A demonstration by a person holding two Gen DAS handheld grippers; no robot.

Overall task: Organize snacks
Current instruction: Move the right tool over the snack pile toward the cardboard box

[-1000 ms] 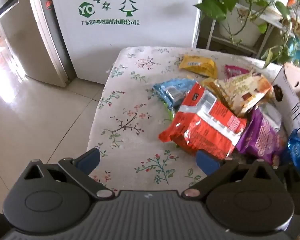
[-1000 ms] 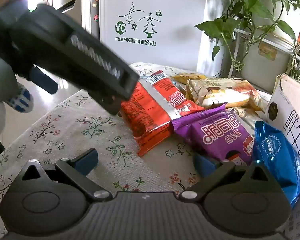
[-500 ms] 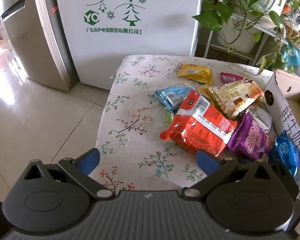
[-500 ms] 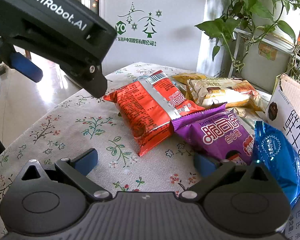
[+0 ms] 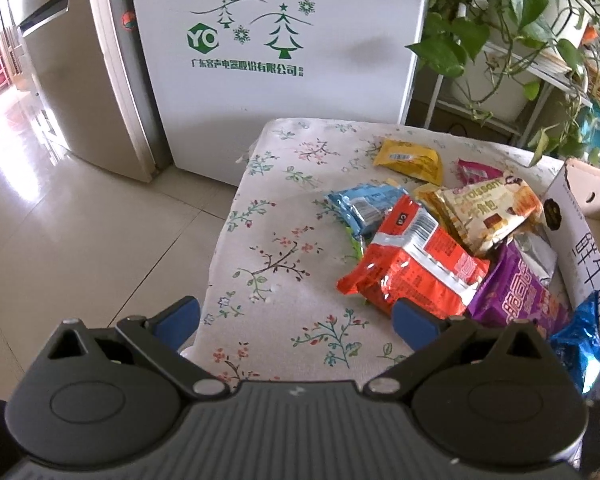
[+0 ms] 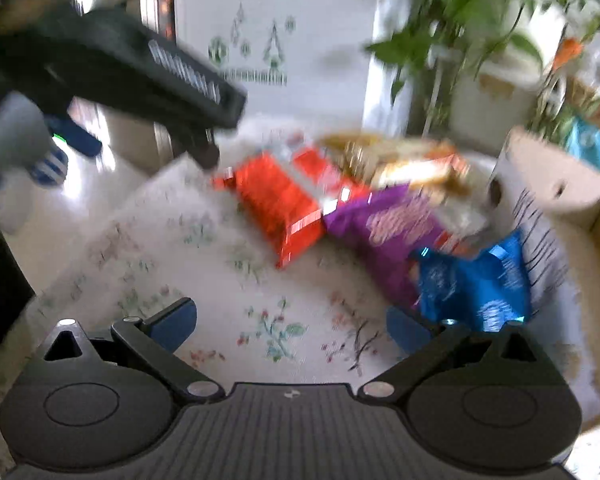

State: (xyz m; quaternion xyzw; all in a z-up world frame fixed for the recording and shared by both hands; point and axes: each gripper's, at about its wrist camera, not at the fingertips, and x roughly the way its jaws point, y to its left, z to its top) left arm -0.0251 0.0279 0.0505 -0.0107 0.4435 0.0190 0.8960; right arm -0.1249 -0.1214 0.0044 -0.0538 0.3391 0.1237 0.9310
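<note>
A pile of snack packs lies on the floral tablecloth (image 5: 284,240): a red pack (image 5: 416,268), a purple pack (image 5: 516,296), a croissant pack (image 5: 488,208), a light blue pack (image 5: 360,204), a yellow pack (image 5: 408,160) and a shiny blue pack (image 5: 576,344). A cardboard box (image 5: 580,216) stands to their right. My left gripper (image 5: 296,318) is open and empty above the table's near left edge. My right gripper (image 6: 292,326) is open and empty, above the cloth in front of the red pack (image 6: 276,204) and the shiny blue pack (image 6: 476,284). The right wrist view is blurred.
A white fridge (image 5: 280,60) with green trees printed on it stands behind the table, with a steel fridge (image 5: 68,88) to its left. Potted plants (image 5: 520,20) on a rack hang over the back right. The left gripper's body (image 6: 140,76) shows in the right wrist view.
My left gripper has pulled back and up, away from the red pack. My right gripper has risen and drawn back, and its view is now motion-blurred.
</note>
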